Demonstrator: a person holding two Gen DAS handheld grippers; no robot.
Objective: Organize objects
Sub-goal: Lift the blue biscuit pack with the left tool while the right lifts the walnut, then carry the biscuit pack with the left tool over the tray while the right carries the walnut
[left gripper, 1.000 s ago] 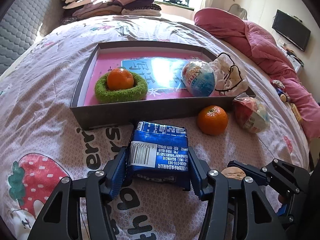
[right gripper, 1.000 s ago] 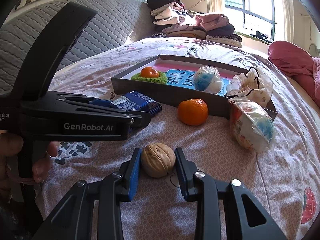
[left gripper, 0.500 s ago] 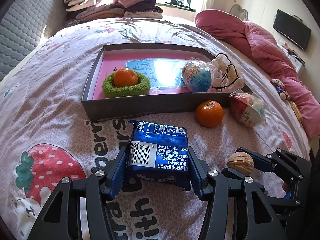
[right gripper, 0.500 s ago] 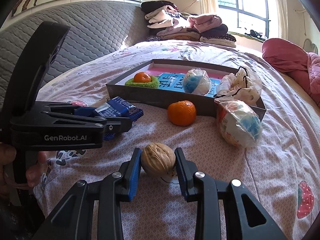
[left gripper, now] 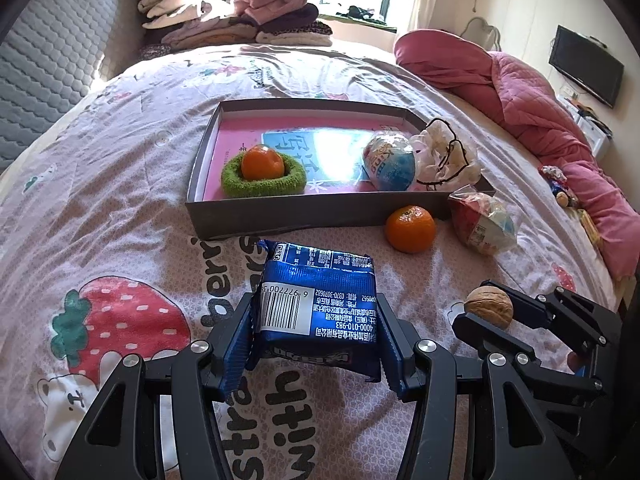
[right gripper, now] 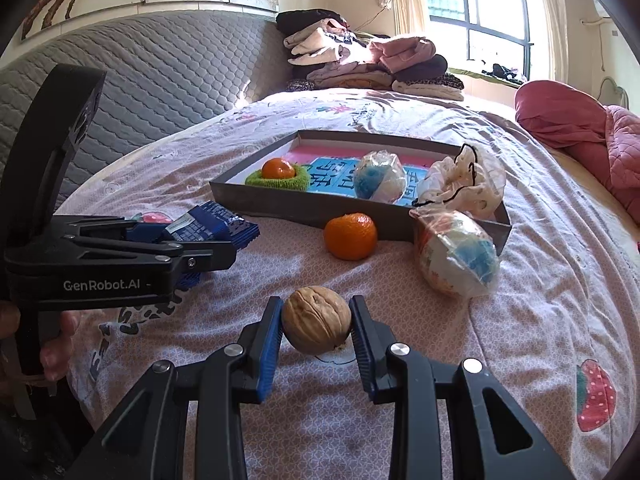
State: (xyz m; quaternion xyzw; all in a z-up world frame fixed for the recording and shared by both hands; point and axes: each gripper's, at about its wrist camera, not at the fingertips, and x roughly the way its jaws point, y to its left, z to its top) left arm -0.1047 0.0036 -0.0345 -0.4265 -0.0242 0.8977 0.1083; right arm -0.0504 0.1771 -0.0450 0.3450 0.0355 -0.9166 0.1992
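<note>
Blue snack packet, item one: being held crosswise between the pads of the left gripper, barcode face up, the wrapper creasing where it is pinched. Compared with a second ago it is riding higher and a little farther from the grey tray; more of the strawberry bedspread is showing ahead of the fingers, and the packet is casting a shadow below itself, so it is probably hanging clear of the cloth, though the underside is hidden. Judged meaning: the pick is finished and the carry to the tray is beginning.

Walnut, item two: being clamped between the right gripper's blue pads, which are pressing on both sides of its wrinkled tan shell. This hand is holding about where it was a second ago, so its carry is not yet starting.

Remaining stock, ahead of both tools:
- loose mandarin, lying just outside the tray's near wall
- wrapped ball toy, beside that mandarin, at the tray's right corner
- inside the tray: a second mandarin sitting in a green knitted ring, a blue-and-white wrapped ball, and a crumpled bag with black cord

Free floor is showing in the tray's middle, enough in my judgement for packet and walnut.
</note>
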